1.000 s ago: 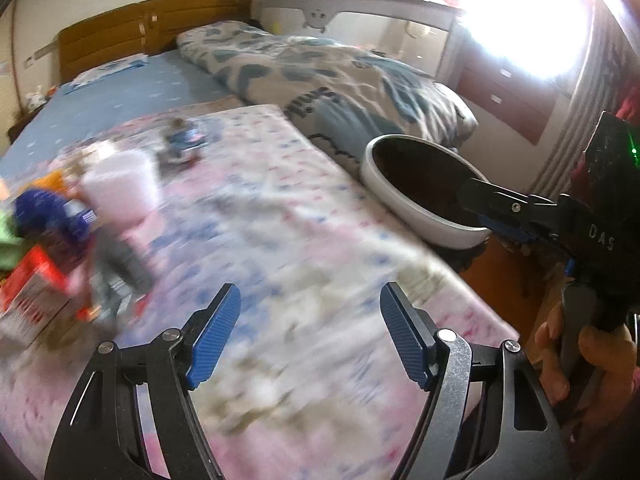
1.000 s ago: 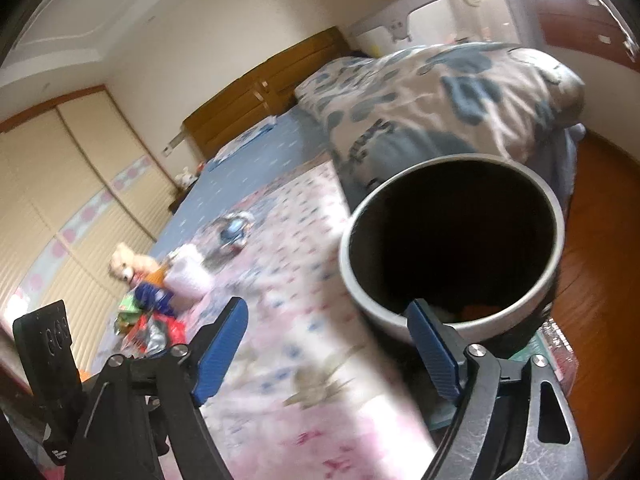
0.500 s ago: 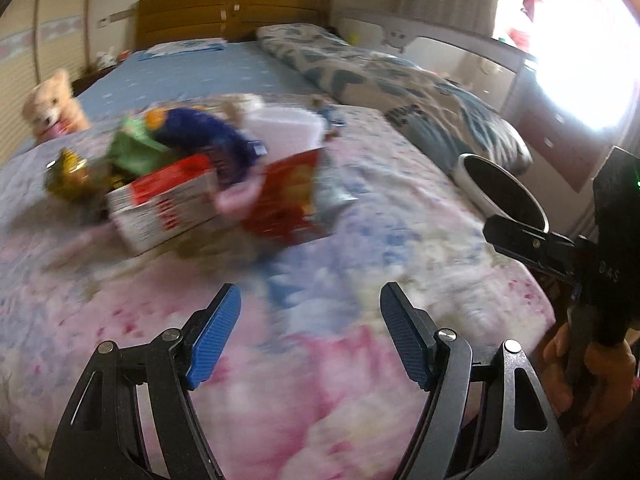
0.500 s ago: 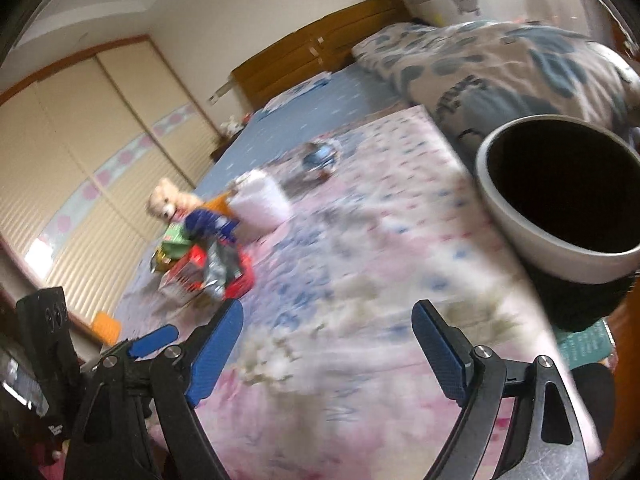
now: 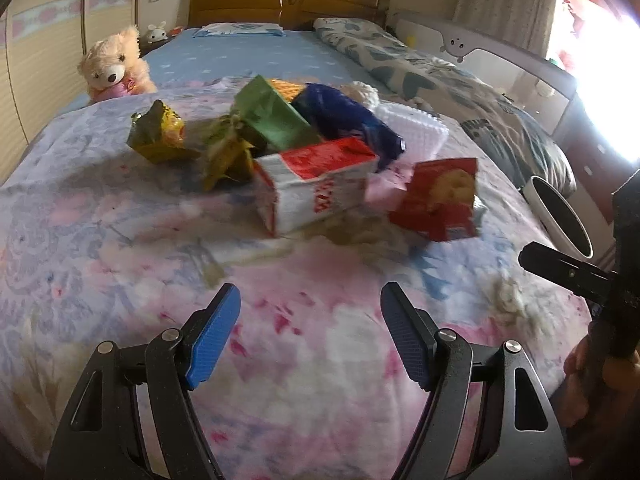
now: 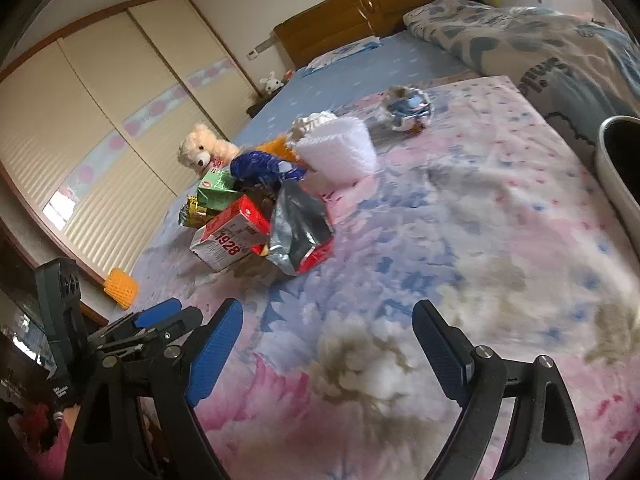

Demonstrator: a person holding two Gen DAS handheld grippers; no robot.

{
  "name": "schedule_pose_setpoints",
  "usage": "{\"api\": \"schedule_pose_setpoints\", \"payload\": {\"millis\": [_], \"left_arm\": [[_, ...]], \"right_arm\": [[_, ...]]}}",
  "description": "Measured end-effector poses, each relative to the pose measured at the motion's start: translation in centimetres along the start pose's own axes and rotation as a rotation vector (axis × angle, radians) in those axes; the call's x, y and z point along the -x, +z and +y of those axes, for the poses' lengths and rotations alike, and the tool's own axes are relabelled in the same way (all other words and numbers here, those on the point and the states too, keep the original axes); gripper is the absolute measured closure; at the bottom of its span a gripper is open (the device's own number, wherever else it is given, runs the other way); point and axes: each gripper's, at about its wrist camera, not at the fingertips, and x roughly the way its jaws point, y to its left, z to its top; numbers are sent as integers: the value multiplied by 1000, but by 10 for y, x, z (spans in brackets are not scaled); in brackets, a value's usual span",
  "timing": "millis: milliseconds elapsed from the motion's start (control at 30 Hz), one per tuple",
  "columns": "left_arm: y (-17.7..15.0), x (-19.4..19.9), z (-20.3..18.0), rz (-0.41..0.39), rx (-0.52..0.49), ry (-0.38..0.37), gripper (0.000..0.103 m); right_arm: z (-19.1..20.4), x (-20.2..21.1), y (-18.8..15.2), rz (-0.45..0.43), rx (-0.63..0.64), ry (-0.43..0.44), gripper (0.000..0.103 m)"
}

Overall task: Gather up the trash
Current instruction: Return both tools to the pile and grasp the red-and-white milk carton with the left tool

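A pile of trash lies on the flowered bedspread: a red-and-white carton (image 5: 316,184) (image 6: 228,236), a red snack bag (image 5: 440,200) with its silver back in the right wrist view (image 6: 298,232), a green box (image 5: 276,118) (image 6: 216,190), a blue bag (image 5: 348,120) (image 6: 260,164), a yellow wrapper (image 5: 160,136) and white foam (image 5: 412,128) (image 6: 340,152). My left gripper (image 5: 310,332) is open and empty, short of the carton. My right gripper (image 6: 328,344) is open and empty, near the bed's foot. The white bin (image 5: 560,216) (image 6: 616,168) stands at the bed's right side.
A teddy bear (image 5: 114,64) (image 6: 204,150) sits at the bed's left edge. A crumpled foil ball (image 6: 408,108) lies farther up the bed. A folded quilt (image 5: 460,88) runs along the right. An orange foam net (image 6: 120,288) lies on the floor by the wardrobe.
Both grippers have swung left, away from the bin and toward the trash pile. The pile is now centred ahead of my left gripper. Both stay open and empty.
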Motion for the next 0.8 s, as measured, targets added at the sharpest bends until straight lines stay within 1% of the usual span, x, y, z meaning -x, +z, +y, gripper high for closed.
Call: {"api": "schedule_pose_setpoints", "payload": {"millis": [67,367,433,567,800], "left_arm": [[5,-4,4,5,-9,-9,27],[34,-24,10,17,-97,12,25],[39,-29,12,28,-110,-2,24],[49,-43,20,77,-85,-72,24],[62,-59,21,84,-94,-121,24]], "right_arm": [[3,-5,3,3,5,3,15],[14,-29,17,13,8,11,15],[15,-33,19,16,4,15,15],[16,-43,24,24,-10,28,15],[8,-61,31,47,-64,45,15]]}}
